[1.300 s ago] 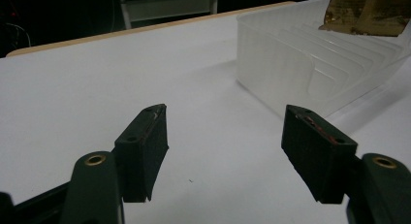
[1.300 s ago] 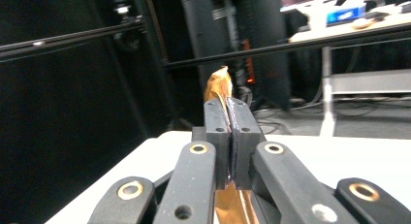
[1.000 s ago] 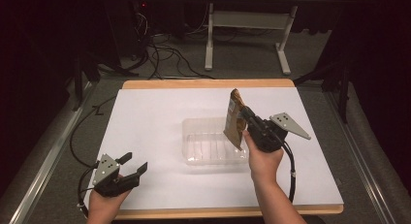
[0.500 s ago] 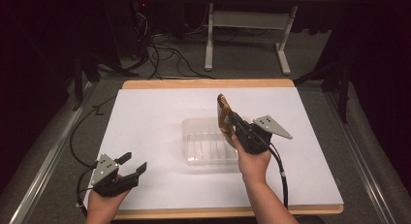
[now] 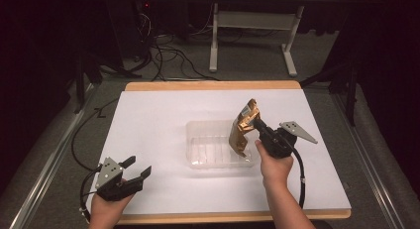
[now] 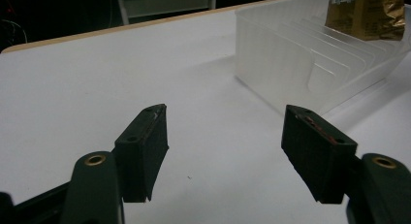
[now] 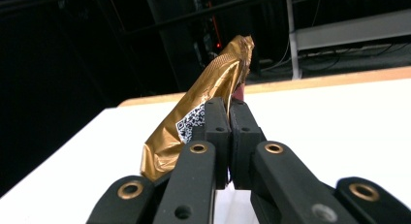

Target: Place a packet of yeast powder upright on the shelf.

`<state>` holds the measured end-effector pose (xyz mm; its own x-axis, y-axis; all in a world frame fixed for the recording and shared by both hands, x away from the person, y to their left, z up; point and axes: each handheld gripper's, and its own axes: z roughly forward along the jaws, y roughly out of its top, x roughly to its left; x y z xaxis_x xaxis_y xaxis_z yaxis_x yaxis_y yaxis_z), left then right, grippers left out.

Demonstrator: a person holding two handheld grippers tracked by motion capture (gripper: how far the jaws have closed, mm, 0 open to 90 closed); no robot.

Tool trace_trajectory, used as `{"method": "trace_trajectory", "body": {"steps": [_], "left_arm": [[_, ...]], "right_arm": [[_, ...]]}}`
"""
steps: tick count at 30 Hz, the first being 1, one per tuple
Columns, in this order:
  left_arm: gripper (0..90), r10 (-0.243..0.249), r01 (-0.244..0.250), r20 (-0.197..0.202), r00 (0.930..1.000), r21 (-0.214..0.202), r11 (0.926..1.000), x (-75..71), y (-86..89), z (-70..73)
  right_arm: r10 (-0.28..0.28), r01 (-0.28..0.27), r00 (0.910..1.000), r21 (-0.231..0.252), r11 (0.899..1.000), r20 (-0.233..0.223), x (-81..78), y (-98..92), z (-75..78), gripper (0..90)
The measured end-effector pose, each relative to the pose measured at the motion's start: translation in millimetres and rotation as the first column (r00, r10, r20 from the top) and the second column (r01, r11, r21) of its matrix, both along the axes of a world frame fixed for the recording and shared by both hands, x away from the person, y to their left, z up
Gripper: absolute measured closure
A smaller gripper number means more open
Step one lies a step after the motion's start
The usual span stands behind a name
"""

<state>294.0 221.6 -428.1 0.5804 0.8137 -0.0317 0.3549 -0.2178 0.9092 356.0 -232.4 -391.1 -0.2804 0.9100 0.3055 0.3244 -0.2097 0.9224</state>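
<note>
A gold foil packet (image 5: 242, 127) hangs upright over the right end of a clear plastic tray (image 5: 203, 152) in the middle of the white table. My right gripper (image 5: 253, 125) is shut on the packet's edge; in the right gripper view the packet (image 7: 203, 100) sticks up and to the left of the pressed-together pads (image 7: 216, 122). My left gripper (image 5: 136, 170) rests near the table's front left corner, open and with nothing in it. In the left gripper view its pads (image 6: 145, 146) stand wide apart, with the ribbed tray (image 6: 291, 64) and the packet (image 6: 366, 13) beyond them.
The white table top (image 5: 163, 115) has a wooden rim at the far edge. Behind it stand a metal table frame (image 5: 252, 26) and loose cables (image 5: 163, 55) on the floor. Dark equipment flanks both sides.
My right hand has come down and shifted slightly right with the packet, so the packet's lower end now hangs at the tray's right end. The left gripper has stayed in place.
</note>
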Motion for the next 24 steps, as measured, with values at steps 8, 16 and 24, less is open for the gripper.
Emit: {"method": "trace_trajectory", "body": {"steps": [8,16,24], "left_arm": [[33.9,0.0,0.0,0.001,1.0,0.002,1.0,-0.7,-0.3,-0.1],[33.9,-0.005,0.005,-0.004,1.0,0.008,1.0,0.3,0.1,-0.1],[33.9,0.001,-0.001,-0.001,1.0,0.001,1.0,-0.5,0.5,0.0]], "right_arm": [[0.06,-0.061,0.9972,-0.038,0.997,-0.045,-0.7,16.7,-17.3,89.6],[0.12,-0.122,0.9922,-0.073,0.99,-0.034,-7.2,20.7,-14.6,78.5],[0.186,-0.197,0.9778,-0.125,0.972,-0.096,-14.8,38.1,-22.5,66.8]]}}
